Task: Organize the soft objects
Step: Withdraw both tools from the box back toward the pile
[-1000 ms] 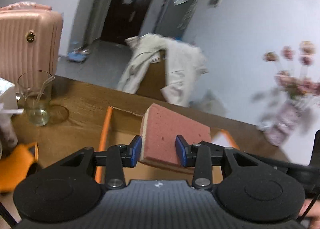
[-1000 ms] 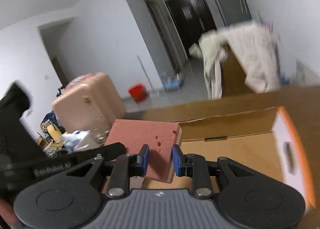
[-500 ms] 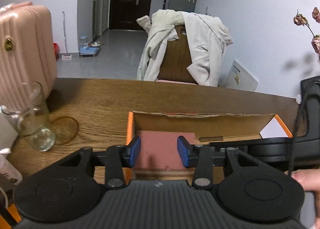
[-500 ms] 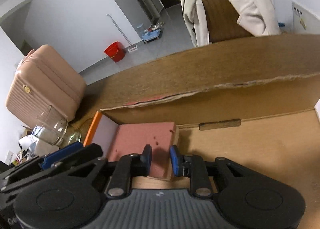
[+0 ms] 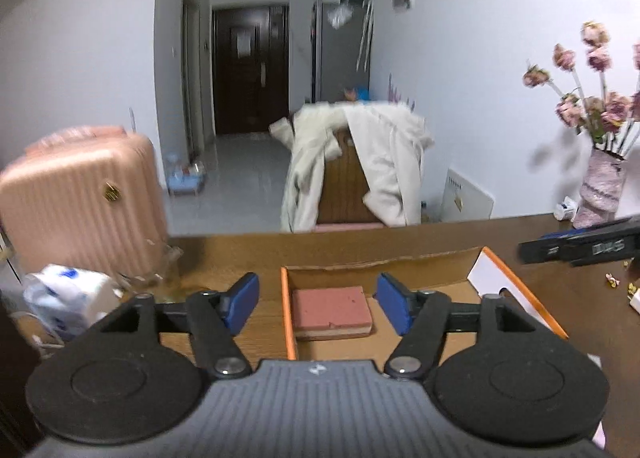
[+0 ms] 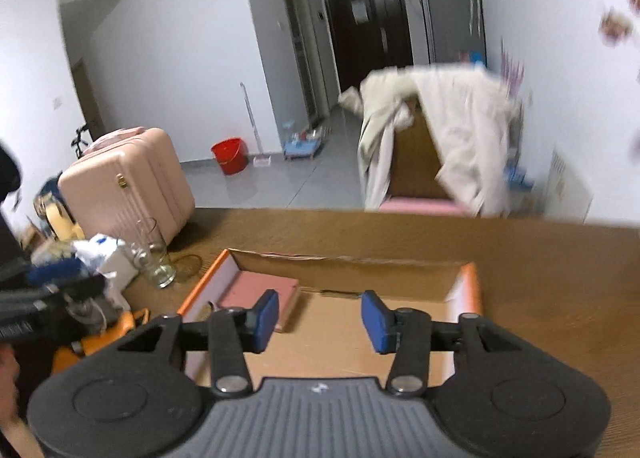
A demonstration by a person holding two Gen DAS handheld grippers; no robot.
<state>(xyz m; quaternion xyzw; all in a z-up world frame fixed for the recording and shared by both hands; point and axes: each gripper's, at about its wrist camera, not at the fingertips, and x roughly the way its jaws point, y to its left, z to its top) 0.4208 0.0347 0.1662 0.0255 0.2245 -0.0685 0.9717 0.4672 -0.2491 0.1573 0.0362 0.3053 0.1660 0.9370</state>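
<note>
Wooden table [image 5: 560,298] fills the lower frame. Left gripper [image 5: 318,306] and right gripper [image 6: 319,316] are both opening, with nothing clamped between the blue pads. Beyond them, the pink sponge [image 5: 330,312] lies flat in the left end of the orange-edged cardboard box [image 5: 516,290]. Drinking glass [image 6: 154,258] at centre left; pink suitcase [image 5: 80,197] behind.

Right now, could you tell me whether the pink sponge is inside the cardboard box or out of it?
Inside. The pink sponge lies flat on the cardboard box floor, in its left corner, touched by neither gripper.
</note>
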